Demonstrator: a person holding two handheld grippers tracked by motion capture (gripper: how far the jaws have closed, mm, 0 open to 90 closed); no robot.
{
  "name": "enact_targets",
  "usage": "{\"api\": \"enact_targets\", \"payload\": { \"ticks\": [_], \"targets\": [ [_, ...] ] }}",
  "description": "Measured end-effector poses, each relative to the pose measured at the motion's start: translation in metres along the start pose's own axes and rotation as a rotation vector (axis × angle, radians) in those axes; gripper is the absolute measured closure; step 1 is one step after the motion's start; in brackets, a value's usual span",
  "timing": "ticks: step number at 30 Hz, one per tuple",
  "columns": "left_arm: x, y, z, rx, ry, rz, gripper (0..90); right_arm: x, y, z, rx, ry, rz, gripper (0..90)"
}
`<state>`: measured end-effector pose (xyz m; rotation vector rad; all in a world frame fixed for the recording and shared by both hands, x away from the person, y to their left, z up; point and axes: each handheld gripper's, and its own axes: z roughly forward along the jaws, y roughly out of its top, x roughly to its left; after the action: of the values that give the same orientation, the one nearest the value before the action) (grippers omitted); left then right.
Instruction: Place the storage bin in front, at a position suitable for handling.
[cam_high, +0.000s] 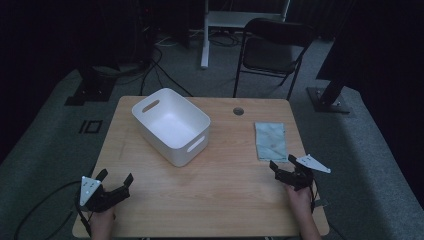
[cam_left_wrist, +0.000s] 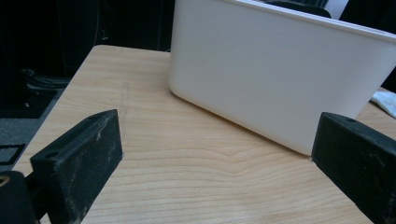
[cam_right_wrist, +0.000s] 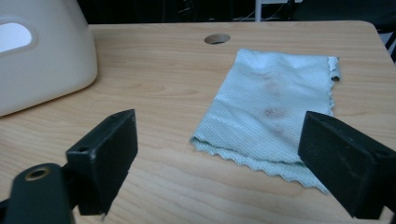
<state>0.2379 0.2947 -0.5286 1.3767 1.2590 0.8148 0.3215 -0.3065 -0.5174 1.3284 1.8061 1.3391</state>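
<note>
A white plastic bin (cam_high: 171, 125) with handle slots stands empty on the wooden table (cam_high: 220, 185), left of the middle. A folded pale green cloth (cam_high: 270, 141) lies flat at the table's right. My left gripper (cam_high: 115, 179) rests open near the front left corner, pointing at the bin's long wall (cam_left_wrist: 275, 70), with nothing between its jaws. My right gripper (cam_high: 282, 165) is open just in front of the cloth (cam_right_wrist: 273, 107), jaws wide apart and empty; the cloth's near edge lies between and beyond them.
A round cable hole (cam_high: 238, 111) sits in the table's far edge. A dark folding chair (cam_high: 272, 47) and a white desk leg (cam_high: 204, 35) stand behind the table. Cables run over the grey floor at left (cam_high: 150, 75).
</note>
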Motion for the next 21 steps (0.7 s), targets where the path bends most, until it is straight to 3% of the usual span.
{"api": "enact_targets", "payload": {
  "ticks": [5,8,21],
  "targets": [
    [0.0,0.0,0.0,-0.001,-0.003,0.001,2.2,0.01,0.012,0.003,-0.015,0.017,0.006,13.7],
    [-0.001,0.0,0.001,0.003,-0.007,0.002,2.2,0.018,0.016,0.009,-0.005,0.023,-0.02,13.7],
    [-0.002,-0.001,0.002,0.01,-0.018,-0.001,2.2,0.043,0.033,0.037,0.037,0.093,-0.039,13.7]
  ]
}}
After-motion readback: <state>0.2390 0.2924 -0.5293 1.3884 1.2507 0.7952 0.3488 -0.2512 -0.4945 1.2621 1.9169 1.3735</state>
